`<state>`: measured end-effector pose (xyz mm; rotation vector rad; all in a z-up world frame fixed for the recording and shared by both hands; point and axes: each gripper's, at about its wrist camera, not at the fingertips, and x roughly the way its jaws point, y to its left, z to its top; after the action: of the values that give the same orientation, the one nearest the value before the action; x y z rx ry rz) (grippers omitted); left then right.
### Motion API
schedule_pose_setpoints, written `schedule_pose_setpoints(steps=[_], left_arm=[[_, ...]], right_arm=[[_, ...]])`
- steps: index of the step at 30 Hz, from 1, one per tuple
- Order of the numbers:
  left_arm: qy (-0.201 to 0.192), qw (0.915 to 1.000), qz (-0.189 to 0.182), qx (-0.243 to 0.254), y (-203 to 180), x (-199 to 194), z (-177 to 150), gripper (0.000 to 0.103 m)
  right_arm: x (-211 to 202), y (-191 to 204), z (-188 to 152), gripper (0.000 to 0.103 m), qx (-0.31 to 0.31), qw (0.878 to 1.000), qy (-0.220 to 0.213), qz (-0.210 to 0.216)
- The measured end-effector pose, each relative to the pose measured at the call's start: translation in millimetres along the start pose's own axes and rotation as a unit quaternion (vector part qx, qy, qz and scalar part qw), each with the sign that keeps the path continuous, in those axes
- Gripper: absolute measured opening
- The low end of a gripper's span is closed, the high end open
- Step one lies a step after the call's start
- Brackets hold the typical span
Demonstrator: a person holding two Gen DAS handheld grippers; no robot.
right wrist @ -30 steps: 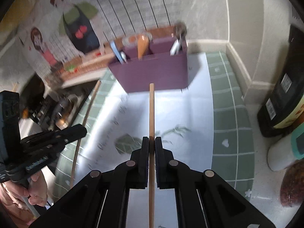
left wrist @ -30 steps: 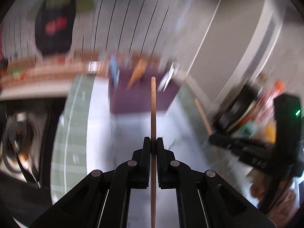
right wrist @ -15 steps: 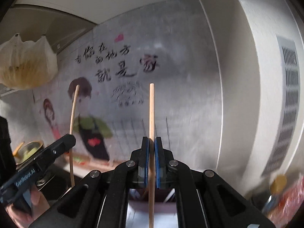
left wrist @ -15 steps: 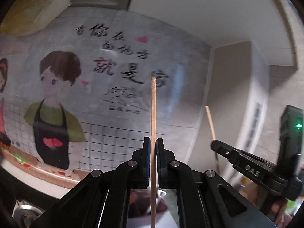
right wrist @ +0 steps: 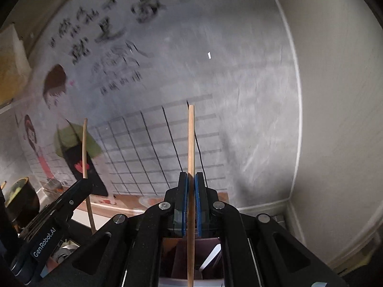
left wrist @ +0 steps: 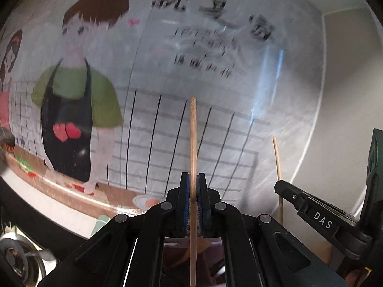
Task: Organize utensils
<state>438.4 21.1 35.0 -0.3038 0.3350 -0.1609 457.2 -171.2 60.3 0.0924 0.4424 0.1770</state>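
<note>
My left gripper [left wrist: 193, 181] is shut on a wooden chopstick [left wrist: 193, 141] that stands upright, its top end against the wall mural. My right gripper [right wrist: 190, 179] is shut on a second wooden chopstick [right wrist: 191, 141], also upright. Each gripper shows in the other's view: the right gripper [left wrist: 278, 186] with its chopstick [left wrist: 277, 160] at the right, the left gripper [right wrist: 83, 184] with its chopstick [right wrist: 84, 148] at the left. The purple utensil holder [right wrist: 191, 258] lies below, seen between the fingers, with a metal utensil [right wrist: 211, 256] in it. It also shows in the left wrist view [left wrist: 182, 256].
A wall mural [left wrist: 79, 110] of a cartoon figure in an apron fills the background. A stove burner [left wrist: 16, 258] sits at the lower left. A dark pot [right wrist: 21, 196] stands at the left. The wall corner [right wrist: 296, 119] is to the right.
Both grippers have tipped from pointing down at the holder to pointing up at the wall, chopsticks still held. In the last half second both views have closed in on the wall.
</note>
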Motion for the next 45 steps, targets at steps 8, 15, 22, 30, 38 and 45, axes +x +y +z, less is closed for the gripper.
schedule_pose_setpoints(steps=[8, 15, 22, 30, 38, 45], left_arm=[[0.007, 0.9999, 0.010, 0.007, 4.4, 30.5, -18.2, 0.006], [0.036, 0.9992, 0.017, 0.007, 13.7, 55.9, -36.6, 0.008], [0.075, 0.9971, 0.014, -0.011, 23.5, 50.8, -44.4, 0.024], [0.123, 0.9921, 0.019, -0.018, 24.5, -21.9, -57.8, 0.055], [0.133, 0.9900, 0.036, 0.032, 15.3, -132.8, -73.1, 0.086], [0.124, 0.9862, 0.049, 0.099, 0.9, -219.7, -104.1, 0.099]], right_arm=[[47.4, -2.6, -16.4, 0.006, 0.002, 1.000, 0.008, -0.011], [66.6, -0.7, -32.5, 0.006, -0.008, 1.000, 0.009, -0.015], [65.3, -17.1, -45.1, 0.026, 0.022, 0.999, 0.049, 0.011], [6.3, -17.3, -68.2, 0.034, 0.009, 0.997, 0.080, -0.014], [-118.8, 18.2, -93.2, 0.072, -0.002, 0.998, 0.057, -0.003], [-211.2, 58.2, -131.2, 0.102, -0.062, 0.995, 0.021, -0.070]])
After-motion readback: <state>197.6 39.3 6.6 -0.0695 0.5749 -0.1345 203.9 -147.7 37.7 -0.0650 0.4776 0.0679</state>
